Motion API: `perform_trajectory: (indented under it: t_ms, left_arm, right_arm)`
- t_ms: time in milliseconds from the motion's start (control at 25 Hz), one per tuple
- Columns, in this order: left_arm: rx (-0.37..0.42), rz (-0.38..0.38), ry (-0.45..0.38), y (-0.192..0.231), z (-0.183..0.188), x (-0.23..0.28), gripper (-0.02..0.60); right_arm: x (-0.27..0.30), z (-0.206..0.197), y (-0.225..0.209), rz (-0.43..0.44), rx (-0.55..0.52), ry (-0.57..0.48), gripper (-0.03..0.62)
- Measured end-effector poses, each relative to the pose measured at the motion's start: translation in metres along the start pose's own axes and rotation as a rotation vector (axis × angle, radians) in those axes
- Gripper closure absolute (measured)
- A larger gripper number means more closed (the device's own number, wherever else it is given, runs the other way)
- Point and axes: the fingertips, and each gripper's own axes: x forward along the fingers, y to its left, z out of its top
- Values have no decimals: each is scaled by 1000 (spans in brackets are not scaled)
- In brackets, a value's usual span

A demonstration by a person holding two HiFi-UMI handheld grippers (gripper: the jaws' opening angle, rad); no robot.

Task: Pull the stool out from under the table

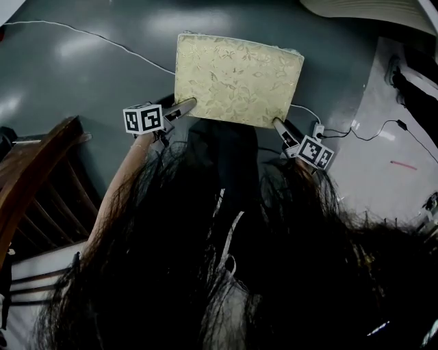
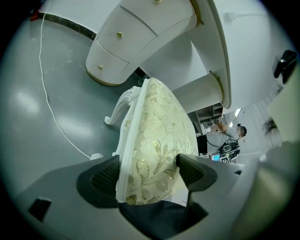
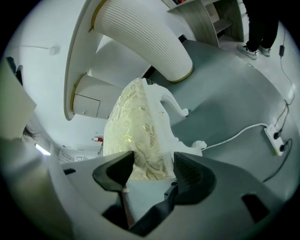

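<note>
1. The left gripper [image 2: 150, 176] is clenched on the stool [image 2: 159, 136] at its near left corner, with the brocade cushion and the white frame rim both between its pads
2. The right gripper [image 3: 150, 168] grasps the near right corner the same way, its jaws pressed onto cushion and rim
3. In the head view the stool stands on the grey floor [image 1: 102, 75] with its whole seat showing; the white table [image 1: 369, 10] only shows at the top edge, so the stool looks largely clear of it
4. The cushion is soft and will likely give under the pads, while the carved frame is stiff, so the rim is the surer hold
5. It probably weighs little, and its curled legs should slide on smooth floor; pull both corners evenly or it may twist
</note>
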Motion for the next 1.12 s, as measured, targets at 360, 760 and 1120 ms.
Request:
perform_trajectory:
  t_ms: [360, 760, 1120]
  left_arm:
    - [32, 55, 15, -6, -3, -21, 205]
    - [227, -9, -19, -84, 7, -65, 206]
    - [228, -149, -191, -202, 29, -118, 206]
  right_arm:
    - [-14, 1, 24, -10, 14, -26, 329]
    - [-32, 6, 70, 19, 12, -63, 329]
    - [-91, 17, 197, 140, -135, -165, 329]
